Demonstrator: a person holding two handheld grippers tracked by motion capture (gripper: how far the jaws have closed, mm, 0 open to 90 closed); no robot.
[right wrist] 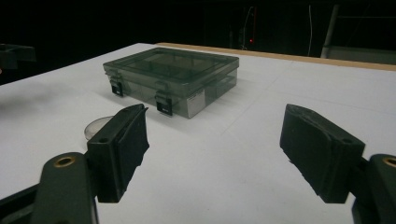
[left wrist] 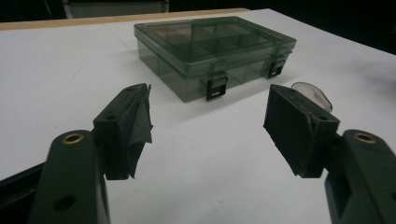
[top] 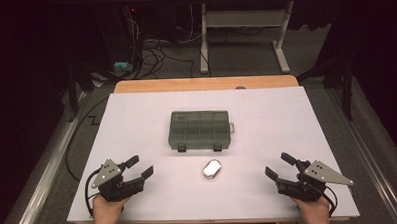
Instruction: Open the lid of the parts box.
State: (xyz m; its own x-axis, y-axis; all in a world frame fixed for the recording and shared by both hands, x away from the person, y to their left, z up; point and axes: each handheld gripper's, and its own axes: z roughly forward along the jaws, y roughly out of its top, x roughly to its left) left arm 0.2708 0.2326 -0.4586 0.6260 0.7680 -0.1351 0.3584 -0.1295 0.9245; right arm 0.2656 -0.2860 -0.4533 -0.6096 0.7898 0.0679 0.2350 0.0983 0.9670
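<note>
Grey-green organiser box point(top: 200, 130) sits shut between left tongs point(top: 140, 167) and right tongs point(top: 279, 166), both wide open, empty

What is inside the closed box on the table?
Through the tinted lid of the box, dividers and compartments show, seemingly empty; the dark plastic makes small contents impossible to rule out.

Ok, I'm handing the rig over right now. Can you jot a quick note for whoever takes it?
Left gripper: open, holding nothing, at the near left of the white table.
Right gripper: open, holding nothing, at the near right.
Compartment box: mid-table, lid down, both front latches toward you.
Small silvery oval piece: lies on the table just in front of the box, apart from it.
Done: nothing visibly handled.
Left: everything; neither thing is gripped yet.
</note>
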